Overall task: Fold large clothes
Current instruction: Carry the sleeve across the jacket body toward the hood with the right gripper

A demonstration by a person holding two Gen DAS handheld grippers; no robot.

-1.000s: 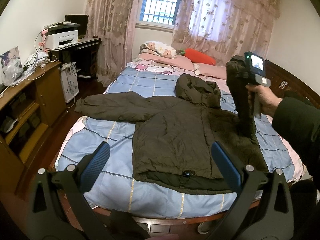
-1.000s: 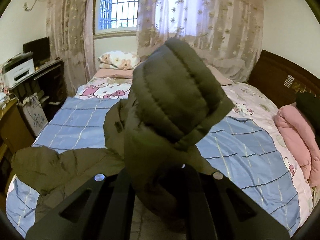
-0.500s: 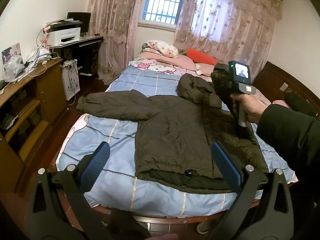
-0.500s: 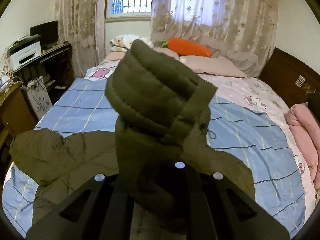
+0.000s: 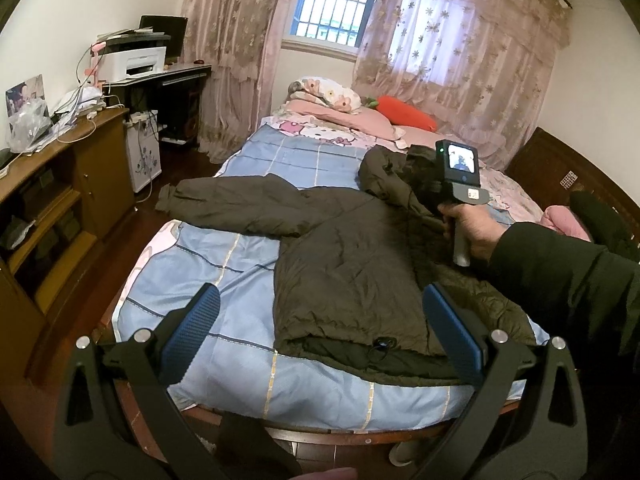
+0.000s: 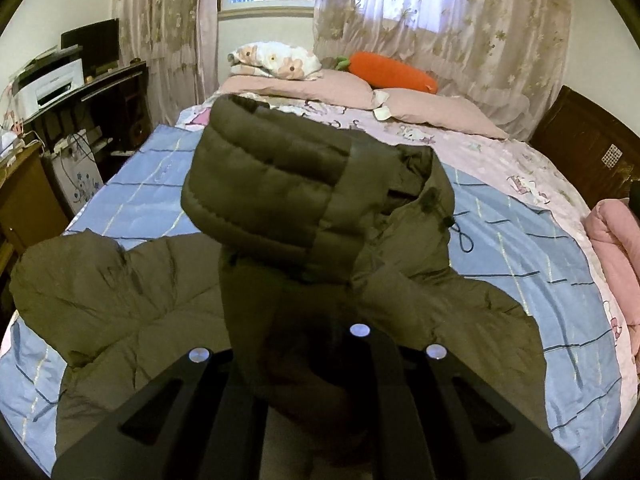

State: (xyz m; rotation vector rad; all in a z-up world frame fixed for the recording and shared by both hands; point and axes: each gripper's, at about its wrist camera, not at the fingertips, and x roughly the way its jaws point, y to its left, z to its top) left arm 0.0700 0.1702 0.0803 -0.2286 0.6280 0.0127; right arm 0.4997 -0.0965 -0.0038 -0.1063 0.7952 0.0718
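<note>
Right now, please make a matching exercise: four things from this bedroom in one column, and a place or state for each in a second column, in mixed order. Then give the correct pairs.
Column 1
1. carrot cushion
2. printer
3. left hand-held gripper
4. right sleeve of the jacket

Column 2
A. on the desk by the wall
B. clamped in the right hand-held gripper
C. on the pink pillows
D. open, nothing between its fingers

Pairs: 1-C, 2-A, 3-D, 4-B
</note>
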